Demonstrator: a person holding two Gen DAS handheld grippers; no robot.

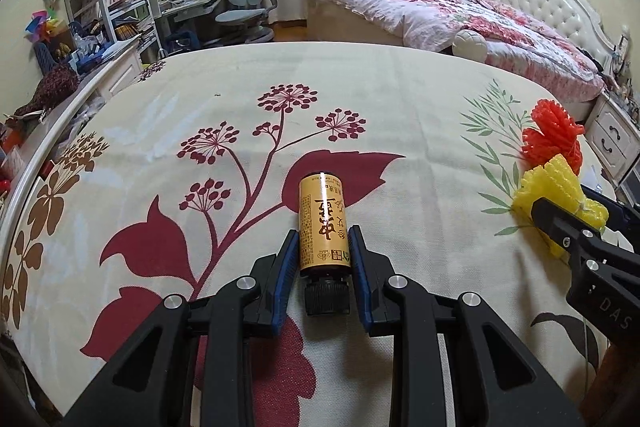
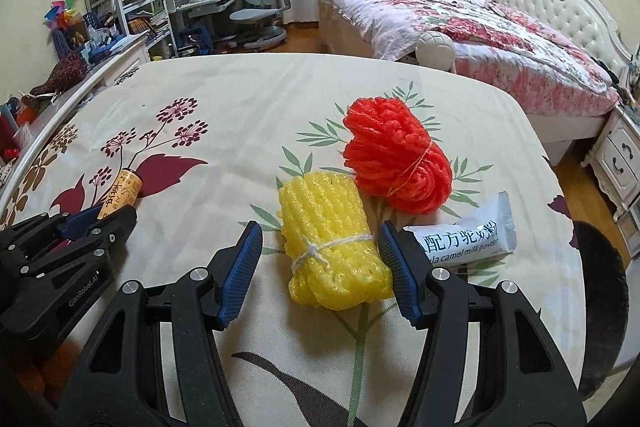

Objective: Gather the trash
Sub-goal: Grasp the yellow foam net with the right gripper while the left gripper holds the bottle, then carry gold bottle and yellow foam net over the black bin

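While our left tool (image 1: 324, 247) hugs the little bottle (image 1: 323, 223), our right tool (image 2: 320, 259) sits wide open around the yellow foam (image 2: 334, 247); we squeeze it gently in the middle.

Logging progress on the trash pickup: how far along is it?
Nothing looks collected yet. The left tool straddles the bottle, pads at its sides; the right tool is open around the yellow foam. The red foam and sachet remain on the table. No bin is visible.
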